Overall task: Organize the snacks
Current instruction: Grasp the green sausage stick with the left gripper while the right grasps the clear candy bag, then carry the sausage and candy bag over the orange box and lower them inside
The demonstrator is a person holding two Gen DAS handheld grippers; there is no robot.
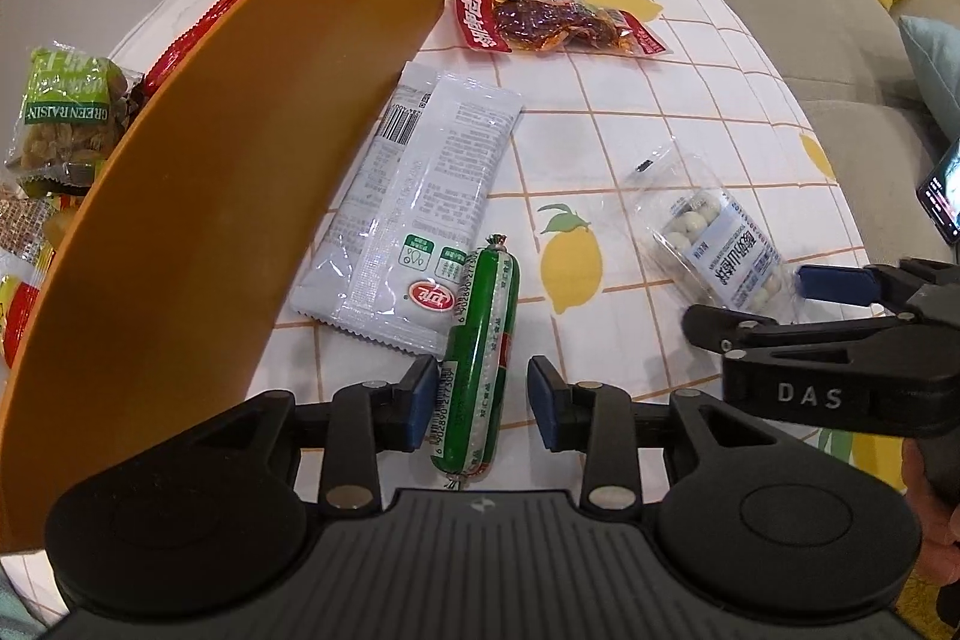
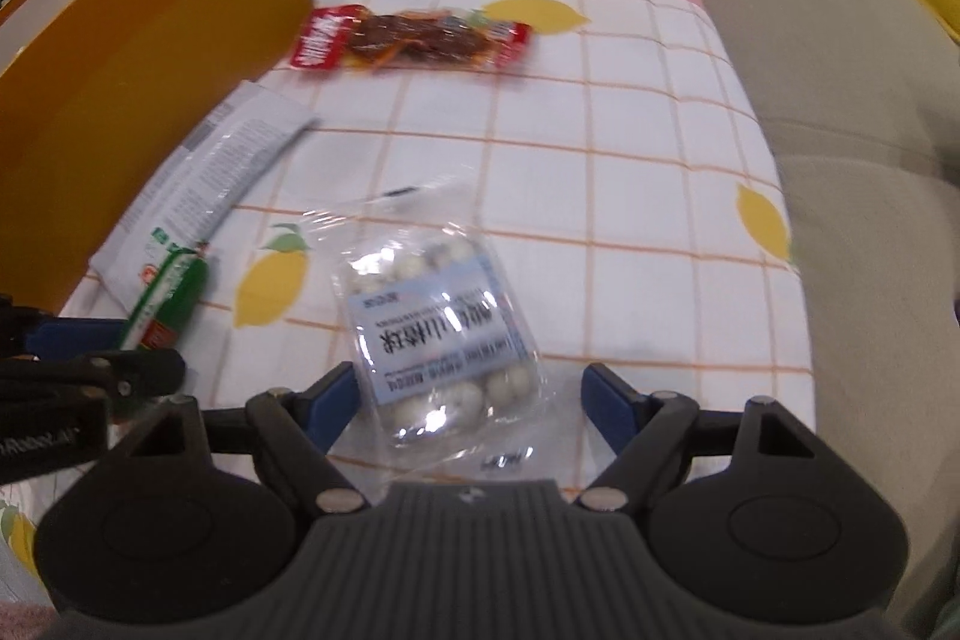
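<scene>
An orange box (image 1: 240, 196) filled the left of the left wrist view, with raisins (image 1: 66, 118) and other packets inside. It stood on a lemon-print cloth (image 1: 690, 112). A white sachet (image 1: 420, 196) lay at centre, just beside the box wall. A red meat packet (image 1: 558, 22) lay at upper centre. At right lay a clear bag of white balls (image 2: 438, 334); our right gripper (image 2: 465, 397) straddled it, fingers wide apart. At lower centre, our left gripper (image 1: 483, 403) stood apart around a green sausage (image 1: 480, 358), one pad (image 1: 423, 400) touching it.
</scene>
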